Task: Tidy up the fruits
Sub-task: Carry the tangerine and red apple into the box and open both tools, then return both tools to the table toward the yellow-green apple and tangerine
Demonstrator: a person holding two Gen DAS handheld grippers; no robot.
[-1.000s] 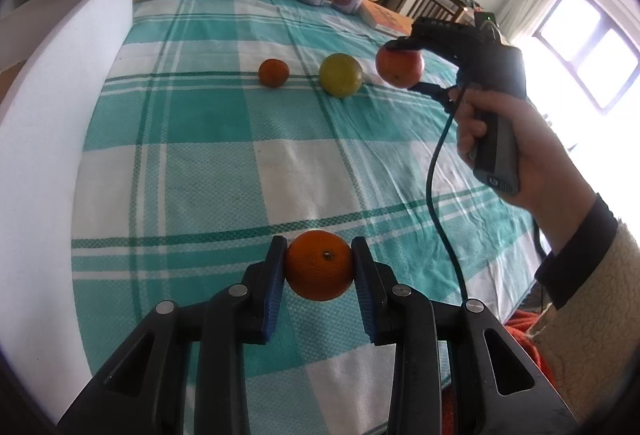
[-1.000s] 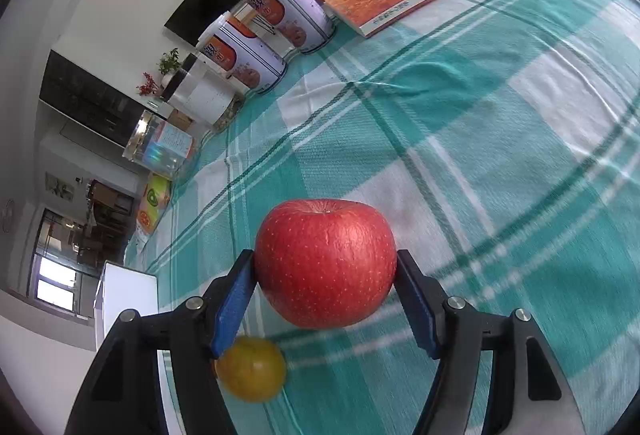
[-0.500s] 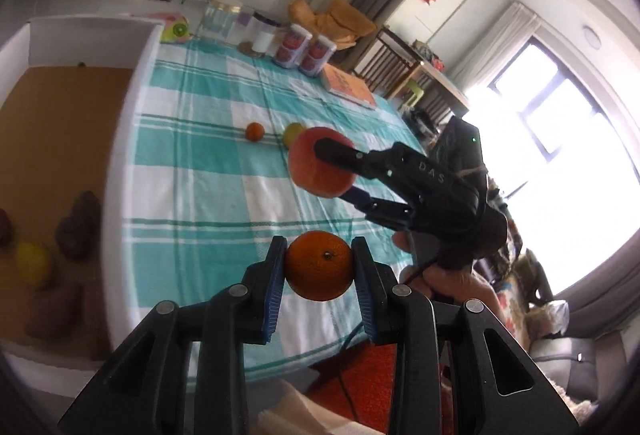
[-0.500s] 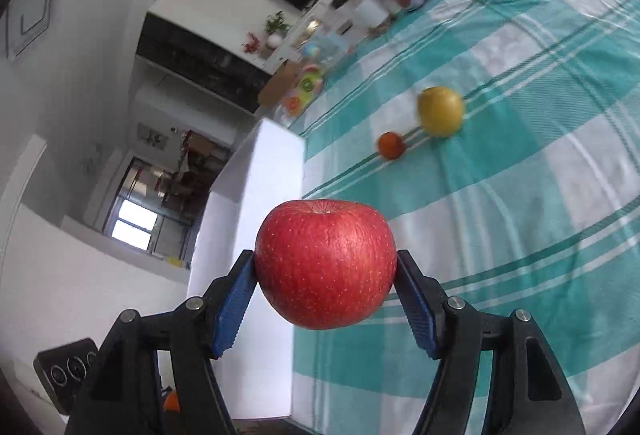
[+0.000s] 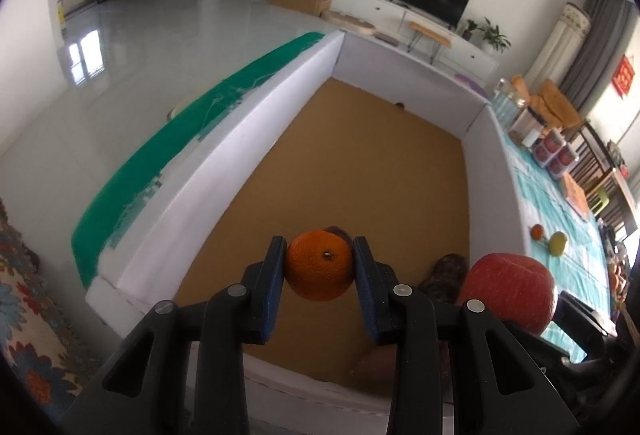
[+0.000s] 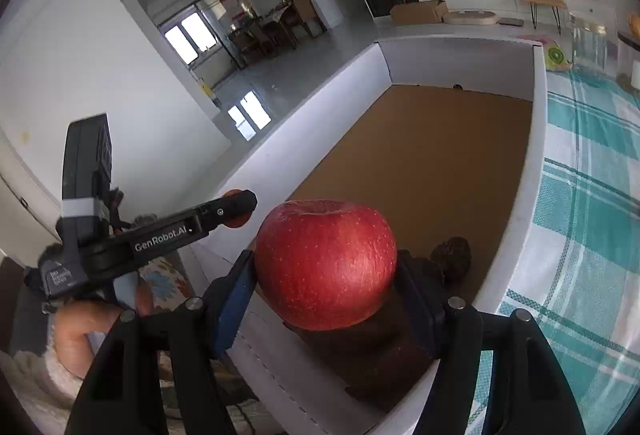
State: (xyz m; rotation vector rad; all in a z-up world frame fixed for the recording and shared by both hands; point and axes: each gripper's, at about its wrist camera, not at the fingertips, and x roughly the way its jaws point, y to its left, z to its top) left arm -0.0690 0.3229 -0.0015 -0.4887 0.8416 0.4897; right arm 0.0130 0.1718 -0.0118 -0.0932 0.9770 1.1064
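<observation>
Both grippers swung off teal-checked tablecloth [image 6: 588, 195], now over white-walled box with brown cardboard floor [image 5: 280, 139]. Left gripper [image 5: 320, 267] angled steeply down, blue pads clamped on small round orange mandarin [image 5: 320, 265] above box floor. Right gripper [image 6: 326, 267] alongside (to its right), also tilted down, jaws mid-wide, gripping big red apple [image 6: 326, 263] above near end of box. Dark brown fruit [image 6: 452, 255] lies on floor below. Bare hand [image 6: 80, 331] grips left handle.
</observation>
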